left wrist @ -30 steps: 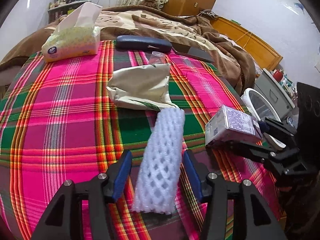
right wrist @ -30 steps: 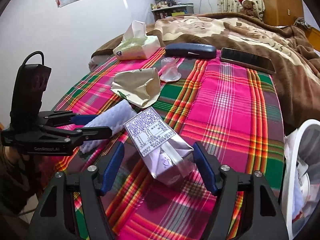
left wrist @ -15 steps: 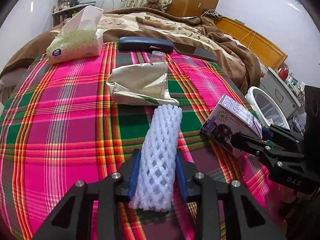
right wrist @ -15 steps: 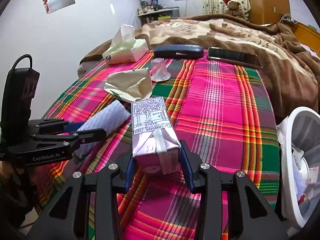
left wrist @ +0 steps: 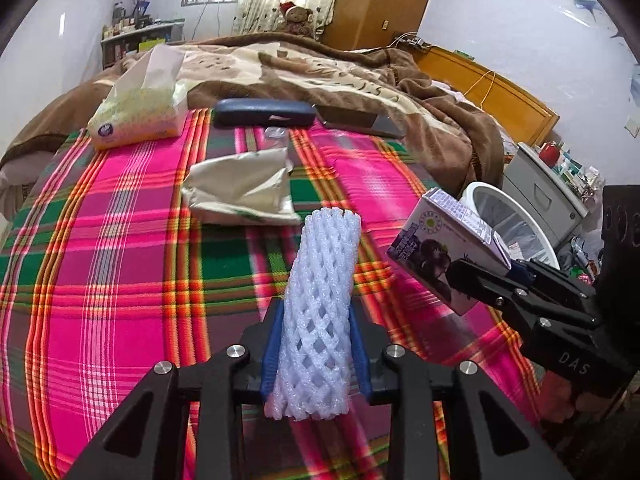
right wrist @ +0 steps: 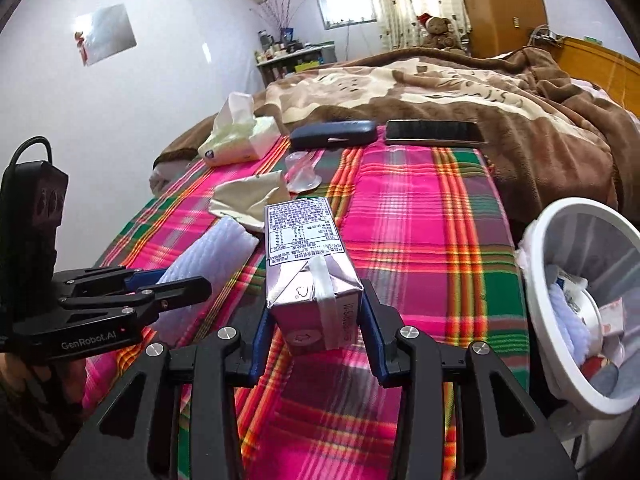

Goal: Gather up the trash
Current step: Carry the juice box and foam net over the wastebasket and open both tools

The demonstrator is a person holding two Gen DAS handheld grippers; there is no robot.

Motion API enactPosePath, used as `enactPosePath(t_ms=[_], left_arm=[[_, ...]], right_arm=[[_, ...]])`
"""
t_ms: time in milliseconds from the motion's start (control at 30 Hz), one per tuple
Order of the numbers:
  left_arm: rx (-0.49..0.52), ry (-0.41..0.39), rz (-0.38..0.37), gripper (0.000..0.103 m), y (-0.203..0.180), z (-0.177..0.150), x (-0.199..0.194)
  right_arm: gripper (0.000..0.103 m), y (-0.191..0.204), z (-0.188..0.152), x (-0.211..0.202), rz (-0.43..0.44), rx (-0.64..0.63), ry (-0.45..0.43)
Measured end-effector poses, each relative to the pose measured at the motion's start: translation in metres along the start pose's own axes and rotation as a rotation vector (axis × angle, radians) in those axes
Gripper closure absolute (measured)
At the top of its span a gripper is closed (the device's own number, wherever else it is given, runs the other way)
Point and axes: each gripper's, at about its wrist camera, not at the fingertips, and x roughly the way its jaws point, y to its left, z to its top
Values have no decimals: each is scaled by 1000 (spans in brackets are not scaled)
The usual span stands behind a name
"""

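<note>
Left gripper [left wrist: 316, 344] clamped on white foam net sleeve [left wrist: 320, 312], raised over plaid blanket [left wrist: 120, 264]. Right gripper [right wrist: 316, 332] closed tight on purple drink carton [right wrist: 310, 268], also lifted. Only right view shows inside of white trash bin [right wrist: 532, 240], scraps within, just beside bed; left view shows bin rim alone.

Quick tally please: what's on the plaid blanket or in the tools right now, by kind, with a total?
Foam net sleeve, in the left tool: 1
Drink carton, in the right tool: 1
Crumpled paper bag: 1
Clear plastic cup: 1
Tissue pack: 1
Dark case: 1
Phone: 1
Total: 7
</note>
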Motion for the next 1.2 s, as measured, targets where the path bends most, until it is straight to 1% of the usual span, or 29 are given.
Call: enactPosePath(t_ms=[200,367,567,767,1033,1200], left_arm=[[26,-32,-16,72,-22,7,-9],[57,-43,-31,72,-44,11,-11],[98,-61,-75,72,-76,22,-10],[150,-67,-120,72,-115,33,-2],[201,-50,-180,72,-161,43,17],[227,-42,-219,72,-188,53,30]], right_arm=[[62,-18,-3,-15,-23,52,-31],[62,-39,-1,-33,-56,99,-60],[62,-67,-1,-56,-121,147,-103],[62,-92,-6,-75,-174,196,-134],[62,-122,-10,-91,-250,246,-152],[62,-145,-13,-98,-329,279,-152]])
